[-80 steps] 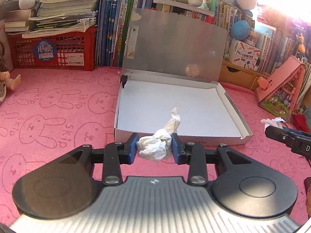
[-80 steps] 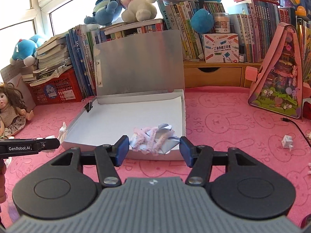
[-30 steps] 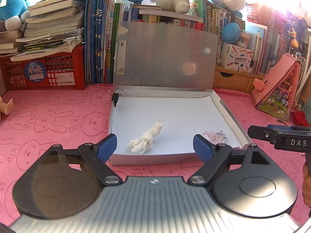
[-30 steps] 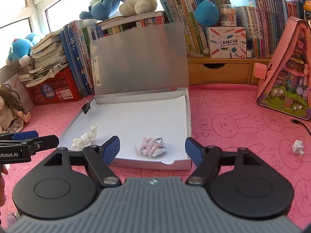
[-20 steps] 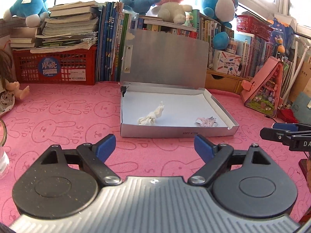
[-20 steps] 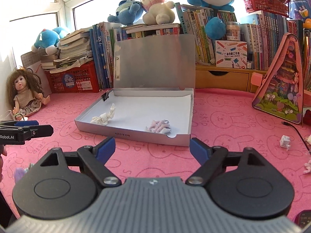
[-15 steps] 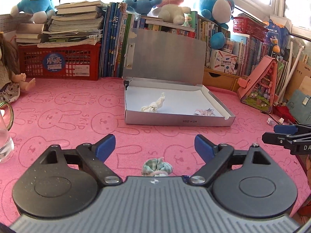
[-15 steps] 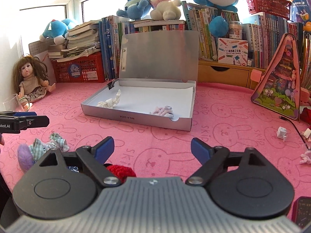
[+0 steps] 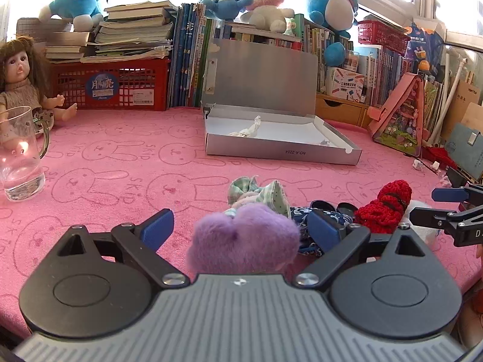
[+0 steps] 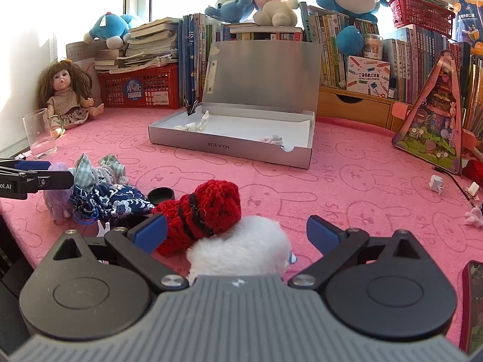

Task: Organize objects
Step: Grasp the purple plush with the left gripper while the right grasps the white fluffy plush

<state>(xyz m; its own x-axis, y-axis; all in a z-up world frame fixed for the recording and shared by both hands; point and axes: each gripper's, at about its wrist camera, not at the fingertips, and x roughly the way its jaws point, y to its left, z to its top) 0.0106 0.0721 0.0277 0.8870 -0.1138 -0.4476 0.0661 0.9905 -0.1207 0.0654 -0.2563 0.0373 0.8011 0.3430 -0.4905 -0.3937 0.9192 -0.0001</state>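
The left gripper [image 9: 240, 226] hangs low over the near edge of the pink rabbit-print counter [image 9: 120, 163], its blue-padded fingers [image 9: 157, 226] spread wide; the jaws have just been opening. A fluffy purple pompom [image 9: 244, 241] lies between them, and the pads do not press on it. Just beyond the pompom sits a green checked cloth bundle [image 9: 259, 191], and to its right a dark blue patterned pouch [image 10: 116, 199] and a small black round lid [image 10: 161, 194].

The right gripper [image 10: 237, 230] is likewise spread wide, having just been opening, with a fluffy white pompom [image 10: 241, 250] lying loose between its fingers [image 10: 321, 232]. A red knitted piece with black stripes [image 10: 208, 211] lies touching the white pompom on its far left side and reaches past the left finger.

Farther back, near the middle of the counter, stands the open silver file box [image 9: 280, 150], its lid upright against the row of books. Inside it a twisted white paper wad [image 9: 249, 128] lies at the left, and a small pinkish crumpled scrap [image 10: 273, 139] lies near the front right corner.

A clear glass mug [image 9: 19, 150] stands at the far left, with a doll [image 9: 22, 81] seated behind it. Small paper scraps [image 10: 437, 182] lie on the counter well to the right.
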